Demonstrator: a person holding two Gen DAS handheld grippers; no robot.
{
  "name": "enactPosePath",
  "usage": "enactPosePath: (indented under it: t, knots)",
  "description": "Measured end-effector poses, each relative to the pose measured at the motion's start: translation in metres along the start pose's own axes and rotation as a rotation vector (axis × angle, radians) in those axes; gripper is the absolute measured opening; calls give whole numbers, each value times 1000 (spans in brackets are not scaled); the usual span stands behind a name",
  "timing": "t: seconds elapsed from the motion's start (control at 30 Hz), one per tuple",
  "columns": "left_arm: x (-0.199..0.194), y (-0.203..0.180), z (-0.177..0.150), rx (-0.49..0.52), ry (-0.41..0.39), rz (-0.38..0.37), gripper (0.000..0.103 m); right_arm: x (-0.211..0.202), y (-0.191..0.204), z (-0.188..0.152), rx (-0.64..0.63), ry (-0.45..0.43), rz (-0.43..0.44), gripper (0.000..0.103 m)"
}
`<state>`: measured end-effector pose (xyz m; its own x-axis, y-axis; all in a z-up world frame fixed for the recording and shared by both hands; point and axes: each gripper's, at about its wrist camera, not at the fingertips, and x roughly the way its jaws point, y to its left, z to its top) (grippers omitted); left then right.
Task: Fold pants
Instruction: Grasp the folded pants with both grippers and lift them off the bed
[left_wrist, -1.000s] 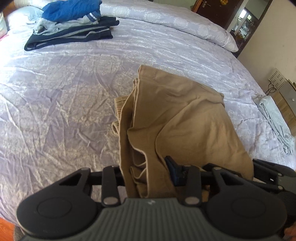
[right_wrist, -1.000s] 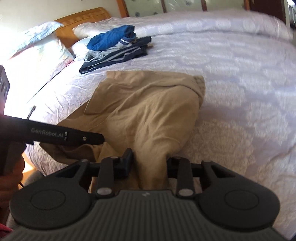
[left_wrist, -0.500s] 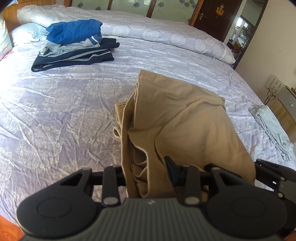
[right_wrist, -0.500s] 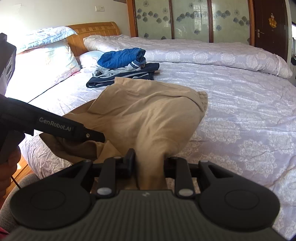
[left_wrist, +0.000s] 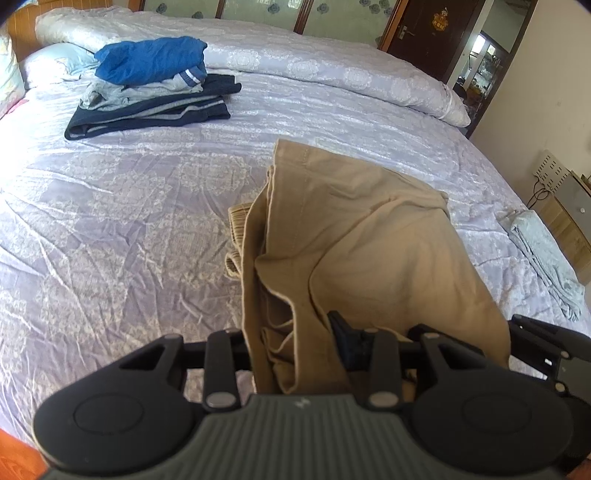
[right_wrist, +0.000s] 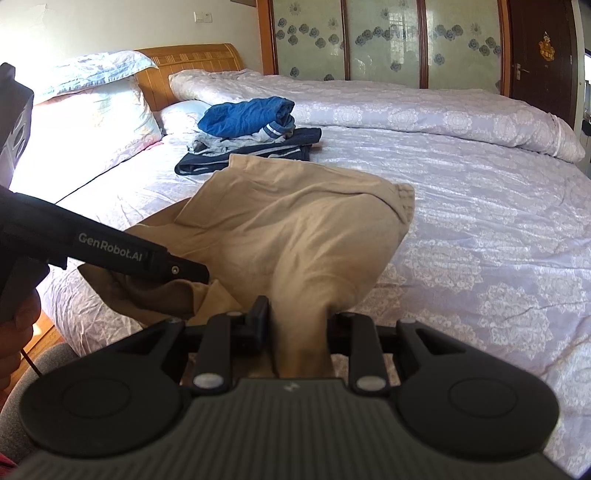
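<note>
Tan pants (left_wrist: 354, 236) lie bunched on the lilac bedspread (left_wrist: 129, 206) near the bed's front edge, their far part resting on the cover. My left gripper (left_wrist: 295, 350) is shut on a gathered fold of the tan pants, the cloth filling the gap between its fingers. In the right wrist view the same tan pants (right_wrist: 295, 229) rise in a hump, and my right gripper (right_wrist: 299, 328) is shut on another fold. The left gripper's black body (right_wrist: 110, 251) shows at the left of that view, and the right gripper's black frame (left_wrist: 543, 343) at the right edge of the left wrist view.
A stack of folded clothes (left_wrist: 147, 92), blue on grey on navy, sits far back on the bed. A rolled duvet (left_wrist: 332, 70) runs along the far side. Pillows (right_wrist: 85, 110) lean on the wooden headboard. A pale cloth (left_wrist: 546, 254) lies at the bed's right edge.
Both views have tipped upward, showing more of the room and headboard. The pants hump looks raised a little. Both grips on the cloth are unchanged.
</note>
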<state>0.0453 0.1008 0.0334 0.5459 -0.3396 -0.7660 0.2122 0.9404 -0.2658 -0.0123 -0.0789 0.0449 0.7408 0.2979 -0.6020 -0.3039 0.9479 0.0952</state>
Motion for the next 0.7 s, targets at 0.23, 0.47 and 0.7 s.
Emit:
enactPosePath:
  t: [0.23, 0.47, 0.7]
  knots:
    - [21, 3, -11, -6, 63, -3, 34, 11, -5, -10, 27, 74, -1, 29]
    - [27, 4, -16, -1, 65, -1, 36, 18, -4, -15, 37, 112, -2, 30]
    - [31, 13, -16, -31, 67, -6, 55, 20, -15, -17, 107, 127, 19, 36]
